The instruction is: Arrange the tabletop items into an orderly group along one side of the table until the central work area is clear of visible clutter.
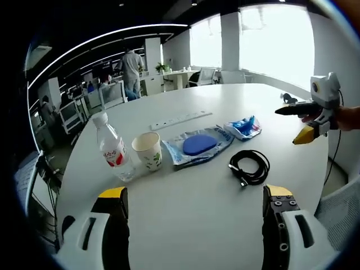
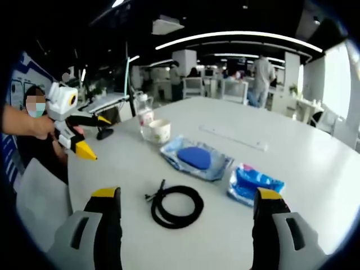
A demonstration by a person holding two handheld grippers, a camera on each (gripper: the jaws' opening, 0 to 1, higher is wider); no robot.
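Observation:
On the white table [image 1: 197, 230] stand a clear water bottle [image 1: 112, 147] with a red label and a paper cup [image 1: 148, 151], side by side. To their right lie a clear bag holding a blue pad [image 1: 197, 146], a blue packet [image 1: 243, 127] and a coiled black cable [image 1: 250, 166]. My left gripper [image 1: 196, 194] is open above the near table edge, holding nothing. My right gripper [image 1: 289, 126] hovers open at the far right. In the right gripper view, the cable [image 2: 177, 206] lies just ahead of my open right gripper [image 2: 187, 197], with the bag [image 2: 196, 158], packet [image 2: 253, 183], cup [image 2: 159, 130] and bottle [image 2: 145, 118] beyond. My left gripper [image 2: 95, 135] hangs open at left.
A white power strip [image 1: 180, 119] lies behind the items. A small black object [image 1: 288, 98] sits near the far table edge. A person [image 1: 132, 67] stands among desks at the back. A grey chair [image 2: 34, 208] stands by the table.

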